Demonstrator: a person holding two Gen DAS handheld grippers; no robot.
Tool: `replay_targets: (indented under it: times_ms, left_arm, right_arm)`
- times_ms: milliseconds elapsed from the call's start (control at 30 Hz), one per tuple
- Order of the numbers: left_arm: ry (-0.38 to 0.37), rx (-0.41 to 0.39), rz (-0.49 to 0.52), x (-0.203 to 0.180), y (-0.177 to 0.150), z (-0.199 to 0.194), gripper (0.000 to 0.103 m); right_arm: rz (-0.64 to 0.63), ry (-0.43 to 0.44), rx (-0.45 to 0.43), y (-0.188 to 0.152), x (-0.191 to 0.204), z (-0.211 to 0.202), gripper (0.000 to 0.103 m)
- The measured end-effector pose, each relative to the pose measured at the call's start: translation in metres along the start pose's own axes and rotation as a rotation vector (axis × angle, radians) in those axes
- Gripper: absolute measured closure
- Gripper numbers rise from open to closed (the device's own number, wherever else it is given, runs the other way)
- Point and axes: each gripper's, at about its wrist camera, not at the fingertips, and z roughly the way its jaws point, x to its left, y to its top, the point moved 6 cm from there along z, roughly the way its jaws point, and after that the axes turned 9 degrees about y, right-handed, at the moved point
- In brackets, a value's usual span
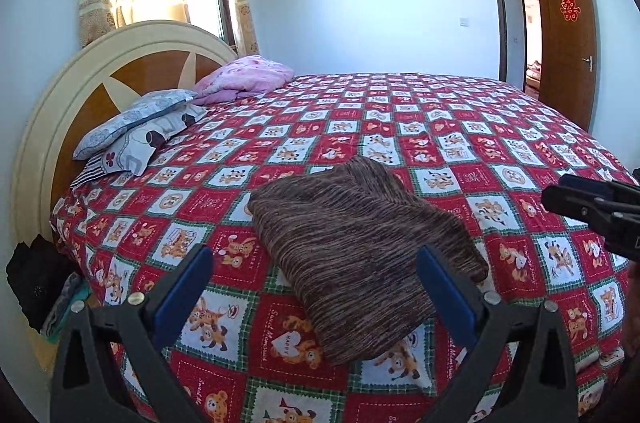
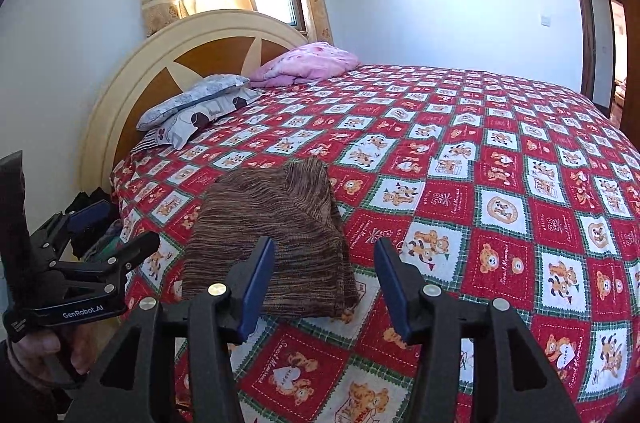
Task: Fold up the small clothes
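While the folded brown garment [image 1: 360, 255] lies on the bed [image 1: 460, 127] (bear-print cover), both grippers, left [image 1: 316, 287] and right [image 2: 325, 281], hover near it, fingers apart, empty.

You see a brown stripy cloth [image 1: 352, 255] on a bedspread [image 1: 460, 127] of red and white squares with little orange bears. Your grippers are black with blue pads [image 2: 256, 287]. One pillow [image 1: 244, 79] is pink, the headboard [image 1: 132, 63] cream and brown.
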Motion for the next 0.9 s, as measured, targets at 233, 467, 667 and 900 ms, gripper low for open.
replay_targets:
  times_ms: [233, 467, 667, 900]
  left_arm:
    - [-0.001, -0.002, -0.012, 0.005, 0.001, -0.001, 0.000]
    - [-0.003, -0.005, -0.008, 0.003, 0.002, -0.003, 0.000]
    - [-0.010, -0.010, -0.009, 0.003, 0.004, -0.005, 0.000]
    - [-0.013, -0.011, -0.018, 0.005, 0.007, -0.006, 0.000]
  right_arm:
    - [-0.026, 0.006, -0.004, -0.001, 0.009, -0.003, 0.046]
    - [-0.029, 0.009, -0.009, -0.001, 0.011, -0.006, 0.044]
    - [-0.036, 0.001, -0.054, 0.004, 0.013, -0.016, 0.043]
    - [-0.045, -0.007, -0.087, 0.009, 0.015, -0.024, 0.042]
